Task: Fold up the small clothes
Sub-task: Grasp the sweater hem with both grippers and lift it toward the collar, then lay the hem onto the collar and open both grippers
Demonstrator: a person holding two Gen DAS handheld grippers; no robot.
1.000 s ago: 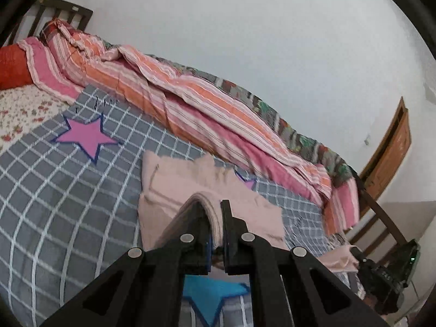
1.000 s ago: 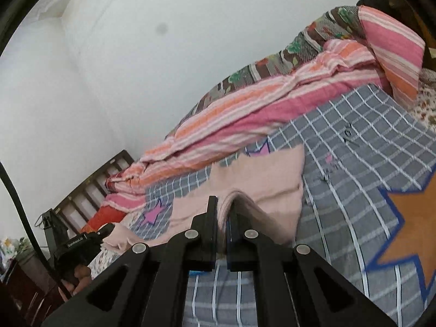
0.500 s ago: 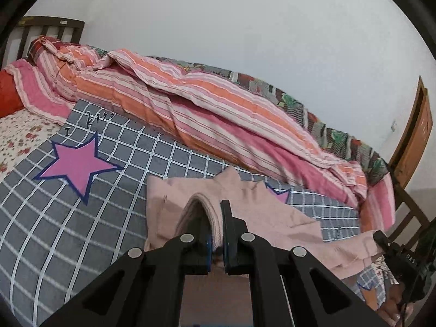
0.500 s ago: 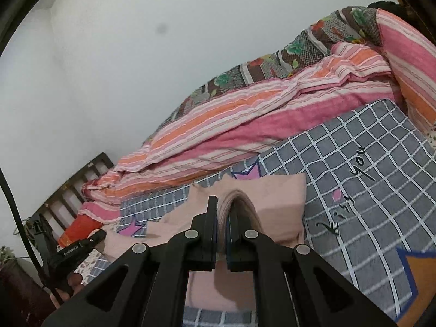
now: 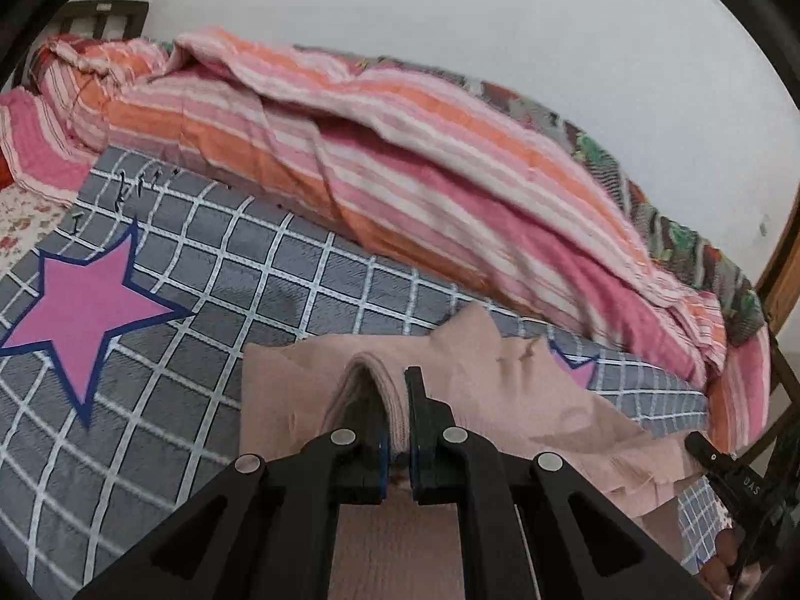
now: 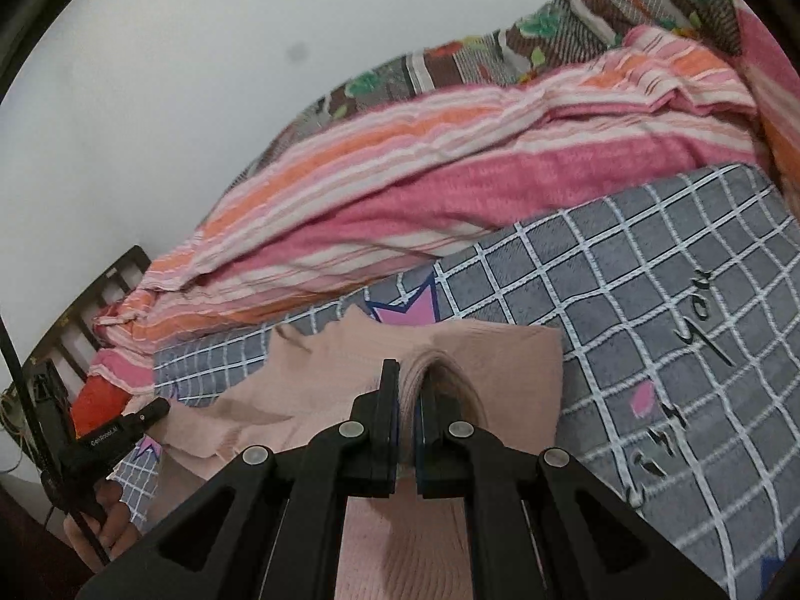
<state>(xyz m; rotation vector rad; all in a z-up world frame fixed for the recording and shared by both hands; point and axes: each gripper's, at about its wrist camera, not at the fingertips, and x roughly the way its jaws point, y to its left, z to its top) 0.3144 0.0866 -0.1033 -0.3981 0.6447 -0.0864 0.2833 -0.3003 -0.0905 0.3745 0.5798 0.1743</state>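
Note:
A pale pink garment (image 5: 505,390) lies on the grey checked bedspread (image 5: 240,270). My left gripper (image 5: 395,400) is shut on a ribbed fold of its edge, which bulges up between the fingers. In the right wrist view the same pink garment (image 6: 505,365) spreads ahead, and my right gripper (image 6: 410,390) is shut on another ribbed fold of it. Each view shows the other gripper at its edge: the right one (image 5: 725,470) at lower right, the left one (image 6: 115,435) at lower left, with pink cloth stretched between them. What lies under the fingers is hidden.
A striped pink and orange quilt (image 5: 400,150) is heaped along the wall side of the bed. A pink star (image 5: 85,300) marks the bedspread on the left. Wooden bed frames stand at both ends (image 6: 85,310). A hand (image 6: 105,515) holds the other gripper.
Both grippers have carried the held edge of the pink garment forward over itself toward the quilt. The blue star below the left gripper is now covered by pink cloth.

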